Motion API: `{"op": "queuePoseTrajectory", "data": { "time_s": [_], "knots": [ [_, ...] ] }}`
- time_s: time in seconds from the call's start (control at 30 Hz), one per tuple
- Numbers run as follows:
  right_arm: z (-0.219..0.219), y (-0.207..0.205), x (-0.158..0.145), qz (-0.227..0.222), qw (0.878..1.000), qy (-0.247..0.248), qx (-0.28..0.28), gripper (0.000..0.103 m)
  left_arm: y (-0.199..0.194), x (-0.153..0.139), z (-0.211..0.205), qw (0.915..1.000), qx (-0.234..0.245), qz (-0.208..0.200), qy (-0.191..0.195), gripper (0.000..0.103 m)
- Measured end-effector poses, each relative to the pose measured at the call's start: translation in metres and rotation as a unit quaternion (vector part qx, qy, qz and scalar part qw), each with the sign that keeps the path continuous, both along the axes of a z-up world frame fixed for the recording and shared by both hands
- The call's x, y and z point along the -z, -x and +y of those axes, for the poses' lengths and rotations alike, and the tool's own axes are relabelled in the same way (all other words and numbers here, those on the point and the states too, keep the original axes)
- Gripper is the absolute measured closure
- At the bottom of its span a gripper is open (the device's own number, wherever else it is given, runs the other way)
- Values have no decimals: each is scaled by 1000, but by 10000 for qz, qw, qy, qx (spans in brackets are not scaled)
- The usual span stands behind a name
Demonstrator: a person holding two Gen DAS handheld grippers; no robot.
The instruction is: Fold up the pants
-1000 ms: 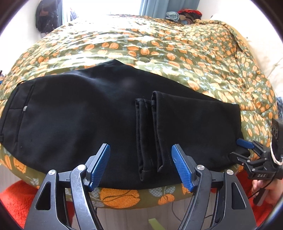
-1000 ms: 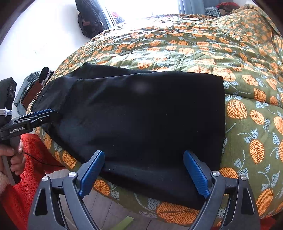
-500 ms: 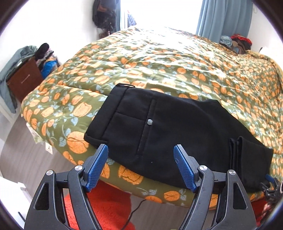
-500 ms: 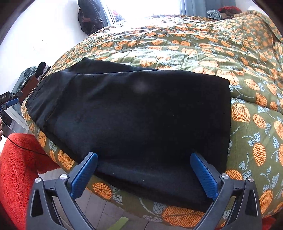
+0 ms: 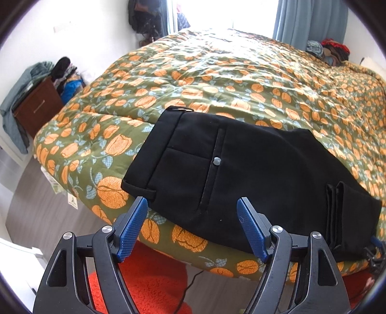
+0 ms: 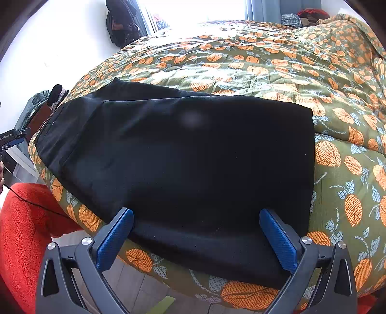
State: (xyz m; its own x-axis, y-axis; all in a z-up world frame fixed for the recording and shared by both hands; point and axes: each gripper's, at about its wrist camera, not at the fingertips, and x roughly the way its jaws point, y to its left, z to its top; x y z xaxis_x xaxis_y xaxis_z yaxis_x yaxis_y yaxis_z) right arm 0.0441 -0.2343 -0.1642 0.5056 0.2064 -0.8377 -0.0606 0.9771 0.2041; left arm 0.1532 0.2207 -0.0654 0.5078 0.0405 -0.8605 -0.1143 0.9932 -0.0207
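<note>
Smooth black pants [image 5: 253, 169] are lying folded into a flat rectangle at the near edge of the puffy, orange-flowered quilt [image 5: 217, 79]. The left gripper [image 5: 191, 225] and right gripper [image 6: 196, 238] are hovering wide apart, gripping nothing, the right one's jaws having just been opening.

Blown-out window [image 5: 205, 14] backlight, strong fisheye edge warp

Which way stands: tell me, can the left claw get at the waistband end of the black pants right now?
Probably yes. The left claw is open and empty, right before the waistband end of the black pants at the bed's near edge, with nothing between.
</note>
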Motion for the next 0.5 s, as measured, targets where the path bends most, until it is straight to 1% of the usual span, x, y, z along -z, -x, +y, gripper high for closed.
{"op": "queuePoseTrajectory", "data": {
  "time_s": [0.03,0.07,0.1,0.13,0.17,0.2,0.23,0.3,0.33,0.37,0.4,0.43,0.47,0.5],
  "knots": [
    [0,0,0,0,10000,2,4,0,-4,3,19,9990,-251,80,347,25],
    [0,0,0,-1,10000,3,3,0,-7,8,38,9958,-549,183,713,25],
    [0,0,0,-3,10000,4,4,0,-7,13,55,9905,-835,283,1057,25],
    [0,0,0,-6,10000,5,3,0,-8,20,73,9831,-1122,377,1397,25],
    [0,0,0,-9,10000,4,3,0,-9,27,87,9769,-1322,445,1619,27],
    [0,0,0,-8,10000,5,2,0,-10,32,94,9738,-1448,501,1683,29],
    [0,0,0,-7,10000,8,1,0,-11,36,98,9729,-1491,553,1677,30],
    [0,0,0,-7,10000,7,4,0,-16,44,96,9727,-1407,633,1735,39],
    [0,0,0,-7,10000,9,3,0,-19,48,94,9717,-1344,669,1823,41],
    [0,0,0,-5,10000,14,6,0,-23,50,92,9711,-1323,680,1867,47],
    [0,0,0,-4,10000,19,12,0,-26,52,91,9712,-1342,656,1855,60],
    [0,1,0,-4,10000,21,14,0,-28,50,91,9717,-1414,602,1796,66],
    [0,0,0,-6,10000,20,9,0,-30,47,92,9714,-1467,493,1799,70],
    [0,0,0,-9,10000,16,8,0,-31,42,93,9710,-1454,325,1871,73]
  ]
}}
